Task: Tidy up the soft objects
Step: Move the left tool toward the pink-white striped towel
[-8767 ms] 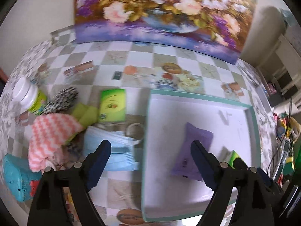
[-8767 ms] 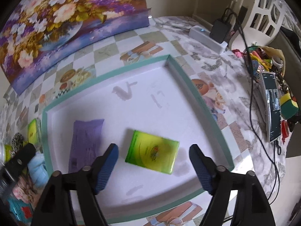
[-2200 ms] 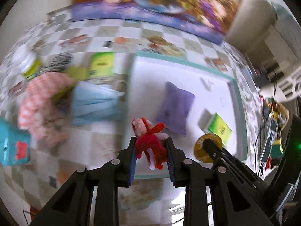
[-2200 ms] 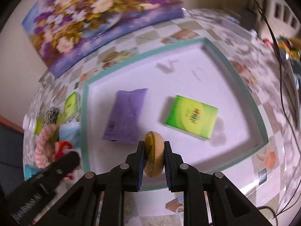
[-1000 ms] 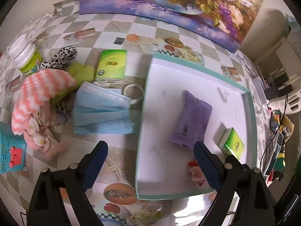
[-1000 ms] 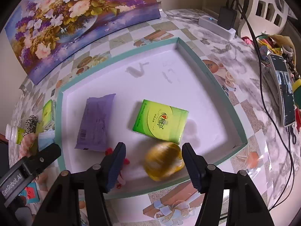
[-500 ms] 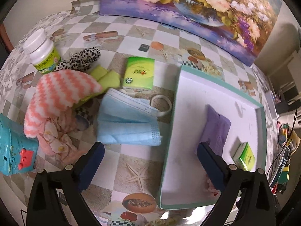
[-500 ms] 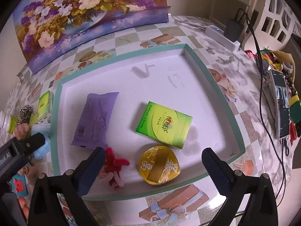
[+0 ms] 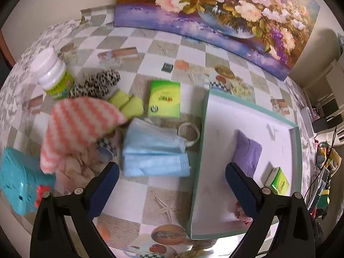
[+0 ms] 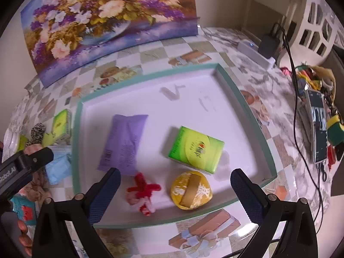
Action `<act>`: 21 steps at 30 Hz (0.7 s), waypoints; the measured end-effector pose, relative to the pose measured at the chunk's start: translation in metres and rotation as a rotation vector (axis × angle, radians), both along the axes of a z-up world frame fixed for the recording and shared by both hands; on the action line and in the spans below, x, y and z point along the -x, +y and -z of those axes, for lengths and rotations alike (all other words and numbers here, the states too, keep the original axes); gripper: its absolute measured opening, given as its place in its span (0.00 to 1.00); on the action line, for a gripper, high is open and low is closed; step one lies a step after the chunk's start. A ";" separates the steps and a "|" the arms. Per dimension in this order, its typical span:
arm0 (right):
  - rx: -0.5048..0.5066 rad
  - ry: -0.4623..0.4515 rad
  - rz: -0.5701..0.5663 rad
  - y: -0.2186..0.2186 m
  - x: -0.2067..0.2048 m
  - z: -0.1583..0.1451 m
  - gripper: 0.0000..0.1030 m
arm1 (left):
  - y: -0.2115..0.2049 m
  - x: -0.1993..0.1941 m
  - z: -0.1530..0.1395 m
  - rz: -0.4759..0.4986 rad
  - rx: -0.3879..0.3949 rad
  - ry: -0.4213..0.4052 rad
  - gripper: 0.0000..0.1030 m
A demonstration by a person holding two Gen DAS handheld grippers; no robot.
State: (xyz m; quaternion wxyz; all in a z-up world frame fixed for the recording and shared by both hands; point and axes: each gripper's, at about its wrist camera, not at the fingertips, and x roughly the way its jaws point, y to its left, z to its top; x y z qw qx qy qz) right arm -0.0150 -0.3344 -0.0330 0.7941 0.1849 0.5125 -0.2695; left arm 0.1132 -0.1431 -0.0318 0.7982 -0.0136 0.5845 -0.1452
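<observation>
While the right gripper hangs over the near edge of the tray, its jaws just flung wide and gripping nothing, four things lie inside that tray: a purple pack at its left, a green tissue box at its middle, and a red yarn doll and yellow pouch by its near rim. Left of the tray, the left gripper stands spread and empty above the blue face mask, beyond which lie a pink zigzag cloth and a second green tissue box.
</observation>
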 end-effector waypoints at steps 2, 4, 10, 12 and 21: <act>0.010 -0.006 -0.021 0.007 -0.005 -0.009 1.00 | 0.005 -0.007 -0.007 0.003 -0.011 -0.008 0.96; 0.022 -0.019 -0.049 0.014 -0.011 -0.018 1.00 | 0.012 -0.014 -0.013 -0.002 -0.029 -0.029 0.96; 0.022 -0.075 -0.147 0.046 -0.038 -0.041 1.00 | 0.039 -0.034 -0.021 -0.036 -0.050 -0.044 0.96; 0.029 -0.085 -0.187 0.060 -0.051 -0.046 1.00 | 0.049 -0.041 -0.021 -0.051 -0.040 -0.033 0.96; -0.003 -0.114 -0.313 0.109 -0.107 -0.046 1.00 | 0.100 -0.070 -0.007 -0.163 -0.014 -0.029 0.96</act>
